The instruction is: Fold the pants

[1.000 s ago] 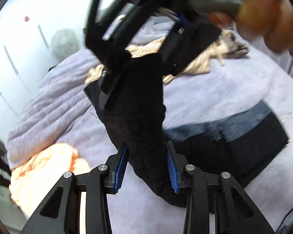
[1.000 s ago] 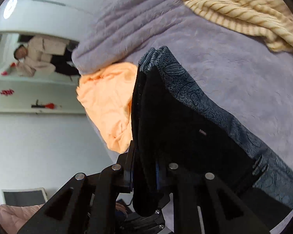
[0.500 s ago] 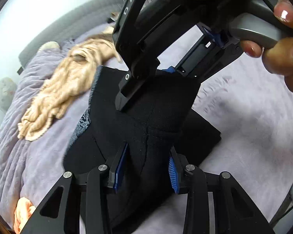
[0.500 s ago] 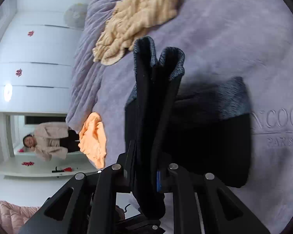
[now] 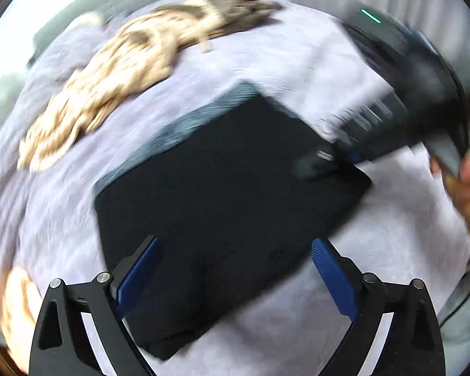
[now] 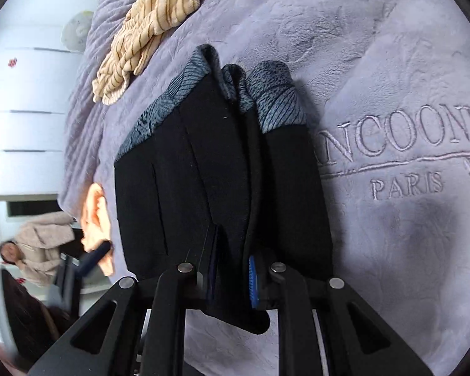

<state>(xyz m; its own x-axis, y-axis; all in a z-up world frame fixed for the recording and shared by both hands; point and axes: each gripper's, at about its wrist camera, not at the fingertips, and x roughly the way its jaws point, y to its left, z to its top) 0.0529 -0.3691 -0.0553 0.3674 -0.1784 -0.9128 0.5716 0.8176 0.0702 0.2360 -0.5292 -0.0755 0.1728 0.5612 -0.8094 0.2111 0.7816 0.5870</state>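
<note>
Left gripper (image 5: 235, 269) hangs over the near edge of the folded black pants (image 5: 228, 194), its jaws opening, blue pads (image 5: 139, 269) wide apart and pressing on nothing; the pants lie flat on the lavender blanket (image 5: 297, 62) of the bed, a beige striped garment (image 5: 109, 75) beyond them to the left; at their right corner the right gripper (image 6: 232, 285) is clamped on a bunch of the pants' cloth, a hand (image 5: 467, 188) behind it.
</note>
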